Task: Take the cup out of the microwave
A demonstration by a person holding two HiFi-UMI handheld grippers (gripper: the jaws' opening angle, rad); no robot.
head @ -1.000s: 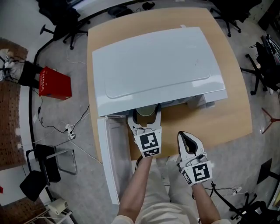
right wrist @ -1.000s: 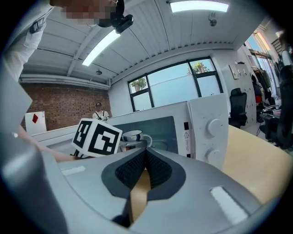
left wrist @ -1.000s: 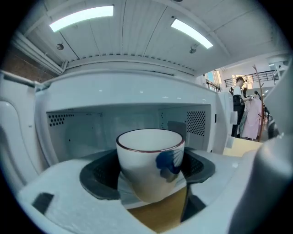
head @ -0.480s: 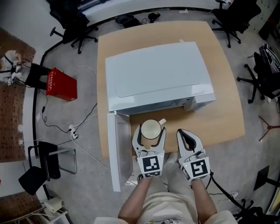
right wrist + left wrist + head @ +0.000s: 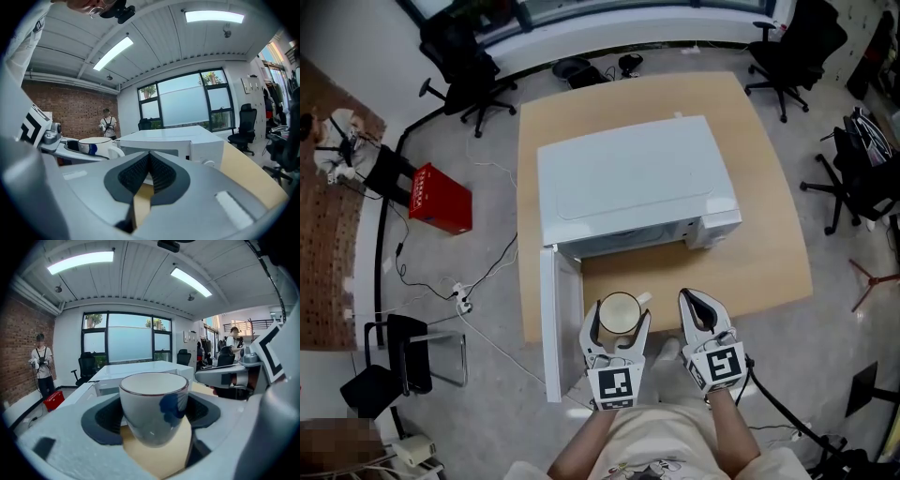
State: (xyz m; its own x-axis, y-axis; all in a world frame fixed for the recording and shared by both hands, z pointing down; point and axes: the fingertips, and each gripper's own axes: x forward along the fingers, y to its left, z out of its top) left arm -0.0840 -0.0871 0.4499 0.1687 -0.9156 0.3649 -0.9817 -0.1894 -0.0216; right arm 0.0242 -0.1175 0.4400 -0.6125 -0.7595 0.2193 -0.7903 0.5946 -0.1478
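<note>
A white cup (image 5: pixel 620 312) with a dark rim and a blue mark hangs upright between the jaws of my left gripper (image 5: pixel 620 321), which is shut on its sides. It is out in front of the white microwave (image 5: pixel 633 183), above the table's near edge, next to the open door (image 5: pixel 551 323). In the left gripper view the cup (image 5: pixel 154 406) fills the middle, both pads against it. My right gripper (image 5: pixel 692 302) is beside it on the right, shut with nothing between its pads (image 5: pixel 154 176). From the right gripper view the cup (image 5: pixel 96 145) shows at left.
The microwave stands on a wooden table (image 5: pixel 769 253). A red box (image 5: pixel 441 199) sits on the floor at left, with cables nearby. Office chairs (image 5: pixel 464 56) stand behind and to the right. A person (image 5: pixel 337 141) stands far left.
The left gripper has drawn the cup out of the microwave's cavity, back toward me and upward. The right gripper has risen a little, still shut.
</note>
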